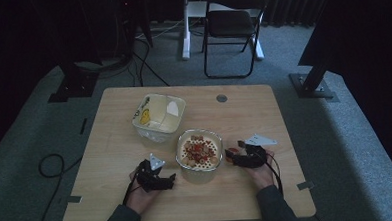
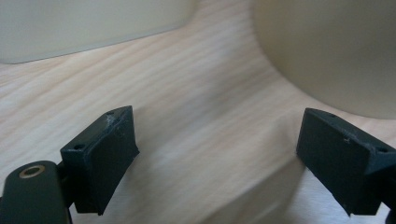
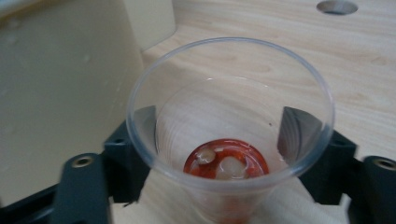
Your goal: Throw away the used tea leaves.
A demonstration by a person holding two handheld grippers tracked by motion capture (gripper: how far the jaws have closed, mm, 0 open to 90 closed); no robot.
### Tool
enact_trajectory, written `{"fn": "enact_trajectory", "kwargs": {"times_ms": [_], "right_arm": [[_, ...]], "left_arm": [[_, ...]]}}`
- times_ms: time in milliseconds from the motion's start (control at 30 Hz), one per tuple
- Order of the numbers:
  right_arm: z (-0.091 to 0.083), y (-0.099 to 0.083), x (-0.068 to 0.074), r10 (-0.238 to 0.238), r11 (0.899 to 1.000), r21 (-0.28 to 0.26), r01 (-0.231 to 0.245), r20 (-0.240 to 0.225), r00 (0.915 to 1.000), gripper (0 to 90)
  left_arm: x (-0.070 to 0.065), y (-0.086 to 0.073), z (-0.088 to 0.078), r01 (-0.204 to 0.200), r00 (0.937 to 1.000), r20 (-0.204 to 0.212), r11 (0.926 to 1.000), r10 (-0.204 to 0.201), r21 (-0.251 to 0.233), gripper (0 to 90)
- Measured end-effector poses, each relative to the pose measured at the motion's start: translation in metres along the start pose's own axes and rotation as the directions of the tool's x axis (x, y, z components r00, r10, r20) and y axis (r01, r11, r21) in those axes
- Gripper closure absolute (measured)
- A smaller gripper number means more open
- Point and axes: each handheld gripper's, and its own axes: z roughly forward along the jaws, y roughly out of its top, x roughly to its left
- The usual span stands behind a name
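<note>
A clear plastic cup (image 3: 231, 135) with a red sauce residue at its bottom stands on the bench (image 1: 264, 112) near the right edge, between the jaws of the right claw (image 1: 234, 153). The black pads (image 3: 299, 128) sit at the cup's sides; whether they press on the wall is hard to tell through the plastic. Just left of it stands a round pale bowl (image 1: 199, 149) filled with food topped with red pieces. The left claw (image 1: 169, 180), jaws wide apart and holding nothing, rests by the bowl's near-left side. Behind is a square cream container (image 1: 159, 113) with a yellow print. The bench is pale wood with a round grommet hole (image 1: 222, 98) near its far edge. Beyond, grey carpet, a black folding chair (image 1: 233, 29) and dark curtains; the room's far corners are lost in shadow.
</note>
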Motion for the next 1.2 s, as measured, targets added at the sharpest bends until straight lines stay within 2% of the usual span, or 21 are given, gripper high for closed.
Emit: {"fn": "enact_trajectory", "kwargs": {"times_ms": [100, 167, 267, 300, 367, 467, 600, 633, 733, 867, 1067, 1200], "right_arm": [[0.002, 0.002, 0.000, 0.006, 1.000, -0.009, -0.006, 0.009, 0.9999, 31.5], [0.002, 0.003, 0.002, 0.003, 1.000, -0.007, -0.003, 0.018, 0.9998, 32.4], [0.000, 0.003, 0.005, 0.002, 1.000, -0.005, -0.002, 0.015, 0.9999, 32.5], [-0.002, 0.003, 0.006, -0.006, 1.000, -0.003, 0.006, 0.016, 0.9999, 32.6], [-0.006, 0.003, 0.007, -0.017, 1.000, -0.012, 0.018, 0.018, 0.9997, 32.7], [-0.010, 0.006, 0.006, -0.016, 1.000, -0.012, 0.016, 0.022, 0.9996, 32.8], [-0.013, 0.008, 0.004, -0.015, 1.000, -0.011, 0.016, 0.024, 0.9996, 32.7], [-0.014, 0.008, 0.004, -0.016, 1.000, -0.014, 0.016, 0.026, 0.9995, 32.7], [-0.015, 0.011, 0.003, -0.015, 1.000, -0.013, 0.016, 0.032, 0.9994, 32.8], [-0.015, 0.021, 0.002, -0.017, 0.999, -0.027, 0.018, 0.039, 0.9991, 32.8], [-0.014, 0.058, -0.002, -0.023, 0.998, -0.051, 0.027, 0.069, 0.9973, 33.3], [-0.011, 0.086, -0.004, -0.022, 0.997, -0.077, 0.029, 0.094, 0.9954, 33.4]], "left_arm": [[-0.017, 0.001, -0.001, -0.045, 0.9980, 0.046, 0.9990, 0.045, 0.004, 14.8], [-0.030, 0.002, 0.000, -0.087, 0.9933, 0.078, 0.9962, 0.086, 0.009, 14.8], [-0.047, 0.005, 0.001, -0.122, 0.9889, 0.087, 0.9925, 0.120, 0.009, 14.9], [-0.051, 0.006, 0.002, -0.122, 0.9889, 0.086, 0.9925, 0.121, 0.007, 14.9], [-0.058, 0.008, 0.005, -0.114, 0.9893, 0.092, 0.9935, 0.113, -0.001, 14.9], [-0.063, 0.012, 0.011, -0.077, 0.9928, 0.092, 0.9970, 0.077, -0.007, 13.0], [-0.070, 0.017, 0.017, -0.032, 0.9989, 0.033, 0.9994, 0.033, -0.008, 11.1], [-0.070, 0.017, 0.017, -0.032, 0.9989, 0.033, 0.9994, 0.033, -0.008, 11.1], [-0.068, 0.027, 0.025, 0.023, 0.9996, 0.019, 0.9997, -0.023, -0.007, 11.2], [-0.061, 0.039, 0.034, 0.056, 0.9984, 0.002, 0.9984, -0.056, -0.009, 12.5], [-0.052, 0.048, 0.045, 0.071, 0.9968, -0.036, 0.9973, -0.072, -0.019, 13.3], [-0.048, 0.055, 0.052, 0.088, 0.9934, -0.071, 0.9959, -0.090, -0.023, 13.3]]}}
